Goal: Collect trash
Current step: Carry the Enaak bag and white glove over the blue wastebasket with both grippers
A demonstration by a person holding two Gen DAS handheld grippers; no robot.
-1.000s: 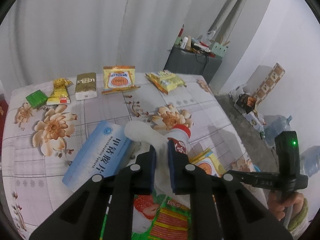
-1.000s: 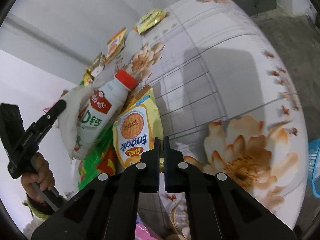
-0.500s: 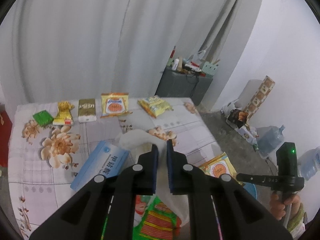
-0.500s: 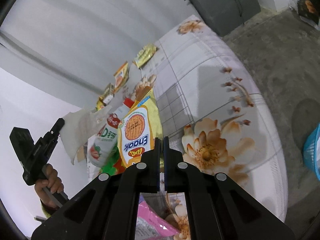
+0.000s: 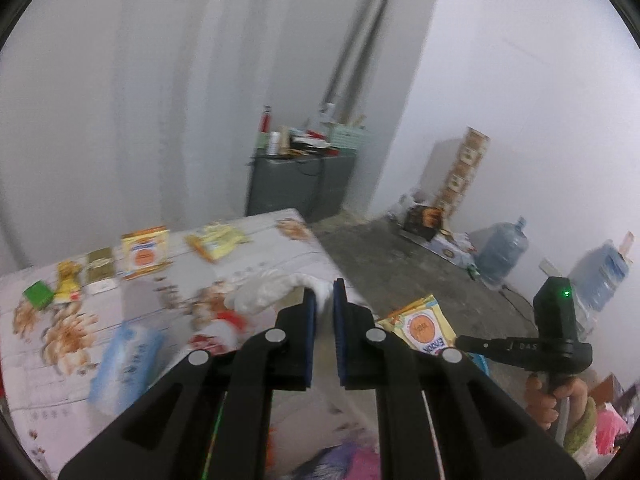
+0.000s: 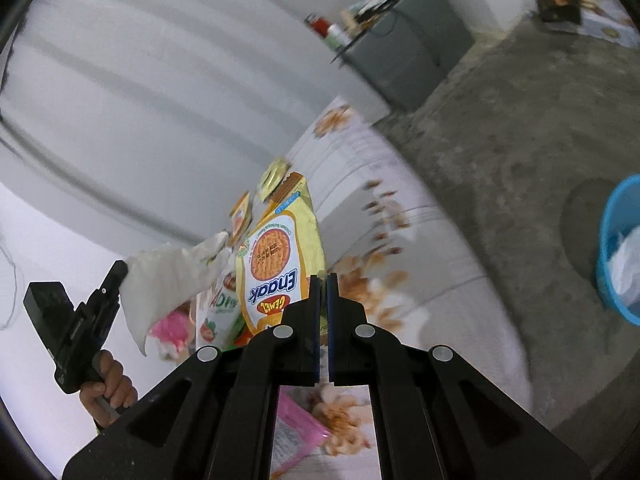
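The left gripper [image 5: 324, 300] is clamped on a soft, crumpled white tissue [image 5: 272, 290], held in the air above the floral-print table [image 5: 132, 300]. The right gripper [image 6: 323, 284] is clamped on the bottom edge of a glossy yellow Enaak wrapper [image 6: 276, 256], a flat rectangular pouch hanging clear of the table, with the round blue plastic bin [image 6: 614, 216] on the rough concrete floor [image 6: 520, 120] to its right

A white curtain [image 5: 168, 92] hangs in long folds behind the bench [image 5: 280, 248], which is covered by a cloth with a print of orange flowers. In the corner stands a grey cabinet [image 5: 300, 188], and on its top lie many small things, among them a red bottle [image 5: 265, 118]. Next to it the wall [image 5: 520, 100] is plain white. The floor [image 6: 520, 128] is grey concrete. Two big blue water jugs [image 5: 502, 250] stand near the wall, well apart from the cabinet. A tall patterned box [image 5: 464, 168] leans at the wall.
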